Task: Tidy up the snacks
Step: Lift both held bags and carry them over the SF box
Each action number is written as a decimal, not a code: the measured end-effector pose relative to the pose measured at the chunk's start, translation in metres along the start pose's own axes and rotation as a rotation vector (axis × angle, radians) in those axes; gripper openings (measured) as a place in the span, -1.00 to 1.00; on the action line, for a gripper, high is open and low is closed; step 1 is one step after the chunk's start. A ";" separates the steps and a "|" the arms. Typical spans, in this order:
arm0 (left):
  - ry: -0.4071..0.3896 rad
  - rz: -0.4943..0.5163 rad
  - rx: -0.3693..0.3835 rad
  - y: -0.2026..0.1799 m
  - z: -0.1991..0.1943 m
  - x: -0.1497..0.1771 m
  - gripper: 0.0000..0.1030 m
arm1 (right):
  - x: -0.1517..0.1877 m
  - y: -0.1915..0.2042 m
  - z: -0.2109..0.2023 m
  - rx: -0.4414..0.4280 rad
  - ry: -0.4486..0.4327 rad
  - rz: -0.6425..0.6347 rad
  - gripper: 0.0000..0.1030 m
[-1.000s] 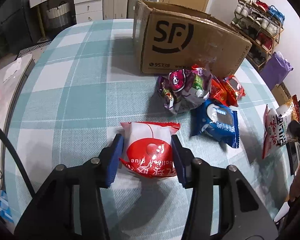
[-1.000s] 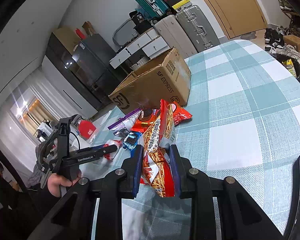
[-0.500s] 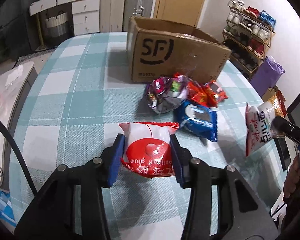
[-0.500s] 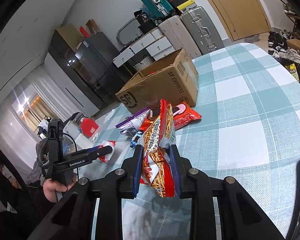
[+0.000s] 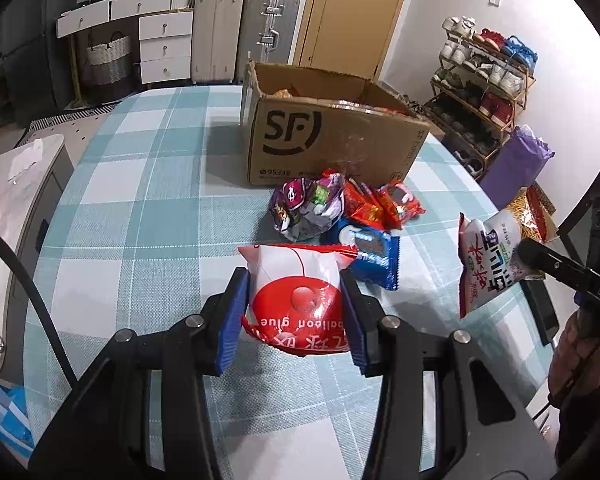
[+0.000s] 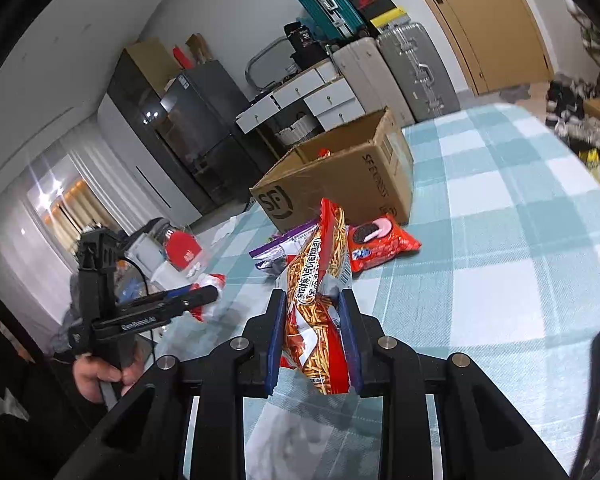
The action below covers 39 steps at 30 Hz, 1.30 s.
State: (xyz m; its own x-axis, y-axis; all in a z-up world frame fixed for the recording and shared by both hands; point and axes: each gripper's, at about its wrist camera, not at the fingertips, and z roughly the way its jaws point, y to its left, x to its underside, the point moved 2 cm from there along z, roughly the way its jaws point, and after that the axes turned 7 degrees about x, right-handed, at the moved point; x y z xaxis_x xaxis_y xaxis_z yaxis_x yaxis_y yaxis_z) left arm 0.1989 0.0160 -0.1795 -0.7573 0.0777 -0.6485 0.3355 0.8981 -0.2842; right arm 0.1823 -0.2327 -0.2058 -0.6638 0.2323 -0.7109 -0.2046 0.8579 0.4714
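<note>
In my left wrist view, the left gripper [image 5: 294, 312] is closed on a red and white snack bag [image 5: 296, 300]; the two blue pads press its sides, so the jaws stand only as wide as the bag. The bag is lifted above the checked tablecloth [image 5: 140, 216]. Beyond it I see a pile of snacks on the cloth: a purple bag [image 5: 308, 206], a blue cookie pack [image 5: 370, 250] and red packs [image 5: 384, 204], all touching each other. Just behind the pile stands the open cardboard box [image 5: 332, 144], with some packets inside. At the right side, the right gripper [image 5: 530, 256] holds a bag of stick snacks [image 5: 496, 256] in the air, and I see part of the person's hand [image 5: 576, 356] below it.

In my right wrist view, the right gripper [image 6: 312, 336] is shut tight on the bag of stick snacks [image 6: 316, 304], which stands upright between the pads, above the tablecloth [image 6: 500, 240]. Behind it lie a red cookie pack [image 6: 380, 242] and the purple bag [image 6: 280, 246], near the cardboard box [image 6: 340, 184]. At the left, a hand [image 6: 100, 376] holds the left gripper [image 6: 212, 294] with its red and white bag [image 6: 208, 292], well apart from the box.
</note>
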 end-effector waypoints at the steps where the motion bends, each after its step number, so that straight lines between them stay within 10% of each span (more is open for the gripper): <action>1: -0.004 -0.003 0.006 -0.001 -0.003 -0.002 -0.20 | -0.001 0.002 -0.002 -0.001 -0.005 -0.004 -0.49; 14: -0.016 -0.031 0.037 -0.010 -0.027 -0.050 -0.20 | -0.038 0.024 -0.014 -0.029 -0.053 -0.045 -0.49; 39: -0.034 -0.002 0.080 -0.027 -0.003 -0.237 -0.19 | -0.220 0.066 -0.002 -0.133 -0.166 -0.089 -0.49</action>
State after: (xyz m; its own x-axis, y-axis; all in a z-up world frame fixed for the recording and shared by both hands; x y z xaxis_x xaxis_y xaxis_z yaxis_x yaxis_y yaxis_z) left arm 0.3679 -0.0257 -0.0161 -0.7392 0.0602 -0.6708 0.3786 0.8609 -0.3399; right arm 0.3132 -0.2283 -0.0170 -0.5136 0.2405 -0.8237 -0.3568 0.8131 0.4599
